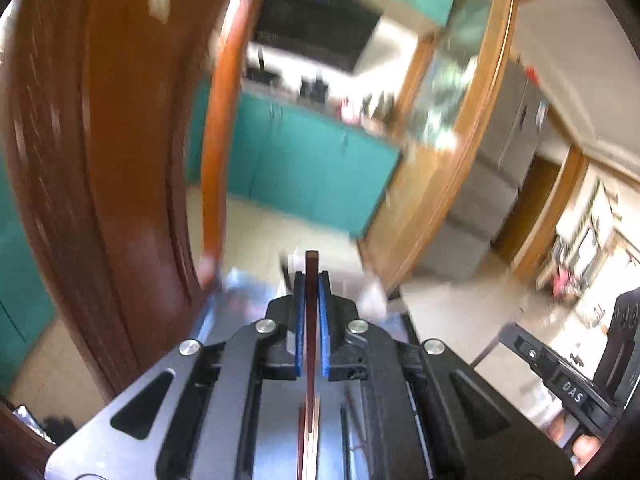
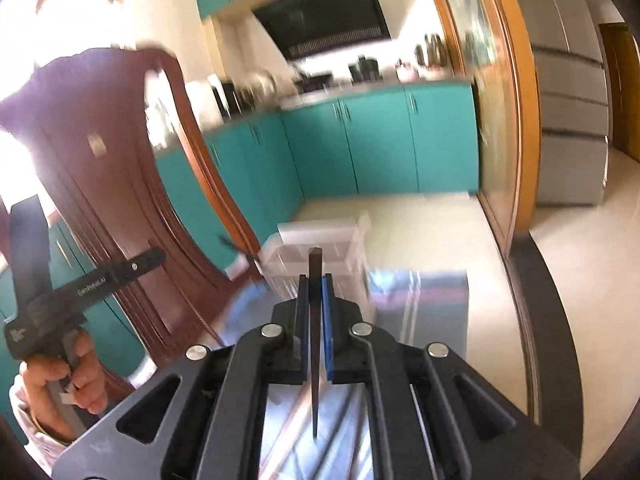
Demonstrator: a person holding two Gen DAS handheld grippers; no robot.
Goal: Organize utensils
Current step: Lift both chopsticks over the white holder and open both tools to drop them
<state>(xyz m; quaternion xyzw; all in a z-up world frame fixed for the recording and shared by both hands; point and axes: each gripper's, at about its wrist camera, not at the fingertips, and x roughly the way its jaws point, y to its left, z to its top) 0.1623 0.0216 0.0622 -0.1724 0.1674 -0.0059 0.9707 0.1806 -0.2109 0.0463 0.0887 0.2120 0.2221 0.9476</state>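
Observation:
My left gripper (image 1: 311, 280) is shut on a dark red-brown chopstick (image 1: 311, 276), which stands between the blue pads and sticks out past the fingertips. My right gripper (image 2: 315, 280) is shut on a dark chopstick (image 2: 315, 320) held the same way. A clear plastic utensil organizer (image 2: 320, 240) stands on the table just ahead of the right gripper; it shows blurred in the left wrist view (image 1: 340, 276). The left gripper's body (image 2: 80, 280) and the hand holding it show at the left of the right wrist view.
A dark wooden chair back (image 1: 100, 160) rises close on the left, also in the right wrist view (image 2: 120, 160). A striped cloth (image 2: 420, 300) covers the table. Teal kitchen cabinets (image 2: 360, 140) and a fridge (image 2: 568, 100) stand behind. Both views are motion-blurred.

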